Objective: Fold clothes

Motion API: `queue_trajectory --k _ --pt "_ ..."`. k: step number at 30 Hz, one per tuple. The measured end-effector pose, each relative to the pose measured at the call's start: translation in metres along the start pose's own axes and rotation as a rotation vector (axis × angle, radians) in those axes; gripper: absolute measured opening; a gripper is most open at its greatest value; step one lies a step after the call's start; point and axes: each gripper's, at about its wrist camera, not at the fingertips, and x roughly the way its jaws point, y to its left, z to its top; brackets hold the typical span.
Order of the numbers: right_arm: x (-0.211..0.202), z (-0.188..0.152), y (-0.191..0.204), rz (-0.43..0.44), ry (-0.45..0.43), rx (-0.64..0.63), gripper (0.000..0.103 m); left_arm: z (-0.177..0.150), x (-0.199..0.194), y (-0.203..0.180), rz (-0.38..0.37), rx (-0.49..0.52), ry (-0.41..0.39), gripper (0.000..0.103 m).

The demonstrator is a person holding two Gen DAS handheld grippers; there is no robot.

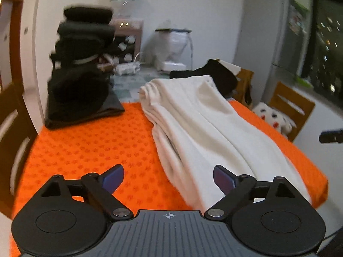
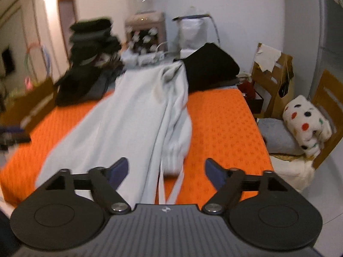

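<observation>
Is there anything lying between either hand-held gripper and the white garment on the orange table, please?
Nothing visible. The left hand-held gripper and right hand-held gripper are both open, directly over the near end of the white garment.

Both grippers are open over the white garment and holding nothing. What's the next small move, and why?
Probably lower both grippers onto the near end of the white garment and close on it. The left gripper and right gripper are both open and empty, and the garment lies long and only folded lengthwise on the orange table cover, so a cross fold toward the far end seems due.
</observation>
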Motion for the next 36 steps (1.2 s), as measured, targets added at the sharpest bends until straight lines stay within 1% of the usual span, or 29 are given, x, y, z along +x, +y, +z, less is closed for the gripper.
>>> queue_trajectory --k 3,6,8,10,12,14,17,21,24,26,27,28,29,30,31,32,33,34,36 --pt "0.043 0.016 -0.022 0.051 0.036 0.075 0.093 0.014 0.04 0.012 -0.034 -0.108 0.039 0.092" --pt "0.088 0.03 -0.044 0.104 0.08 0.15 0.094 0.022 0.074 0.02 -0.079 -0.24 0.066 0.093" --pt "0.116 0.033 -0.056 0.133 0.101 0.207 0.095 0.025 0.095 0.023 -0.104 -0.325 0.083 0.094" --pt "0.141 0.032 -0.064 0.143 0.131 0.264 0.095 0.027 0.115 0.026 -0.125 -0.406 0.099 0.095" --pt "0.164 0.03 -0.071 0.153 0.16 0.314 0.095 0.026 0.132 0.027 -0.132 -0.468 0.113 0.095" --pt "0.183 0.029 -0.075 0.166 0.182 0.35 0.095 0.027 0.141 0.026 -0.133 -0.498 0.116 0.095" --pt "0.207 0.027 -0.08 0.19 0.215 0.397 0.095 0.026 0.151 0.025 -0.13 -0.516 0.121 0.095" --pt "0.226 0.029 -0.073 0.264 0.261 0.411 0.095 0.019 0.16 0.024 -0.143 -0.534 0.176 0.094" --pt "0.235 0.032 -0.061 0.3 0.277 0.368 0.096 0.013 0.16 0.024 -0.14 -0.541 0.197 0.094" --pt "0.238 0.033 -0.052 0.296 0.281 0.317 0.097 0.01 0.159 0.025 -0.144 -0.547 0.194 0.093" --pt "0.238 0.033 -0.047 0.295 0.284 0.294 0.097 0.009 0.158 0.024 -0.155 -0.545 0.194 0.091" --pt "0.238 0.033 -0.043 0.295 0.287 0.274 0.095 0.009 0.158 0.023 -0.166 -0.544 0.194 0.086" --pt "0.239 0.033 -0.038 0.305 0.296 0.26 0.089 0.009 0.157 0.021 -0.177 -0.54 0.195 0.081" --pt "0.238 0.033 -0.033 0.306 0.3 0.25 0.077 0.01 0.158 0.017 -0.189 -0.525 0.203 0.066" --pt "0.238 0.033 -0.029 0.301 0.3 0.241 0.067 0.012 0.158 0.013 -0.199 -0.51 0.209 0.044" --pt "0.237 0.034 -0.024 0.297 0.301 0.233 0.06 0.012 0.157 0.007 -0.202 -0.493 0.204 0.035" --pt "0.234 0.036 -0.02 0.298 0.293 0.232 0.043 0.013 0.155 0.002 -0.205 -0.477 0.197 0.031" --pt "0.231 0.039 -0.017 0.303 0.283 0.235 0.034 0.017 0.151 -0.002 -0.213 -0.464 0.181 0.028" --pt "0.225 0.044 -0.011 0.311 0.261 0.24 0.031 0.026 0.143 -0.012 -0.227 -0.438 0.148 0.026"
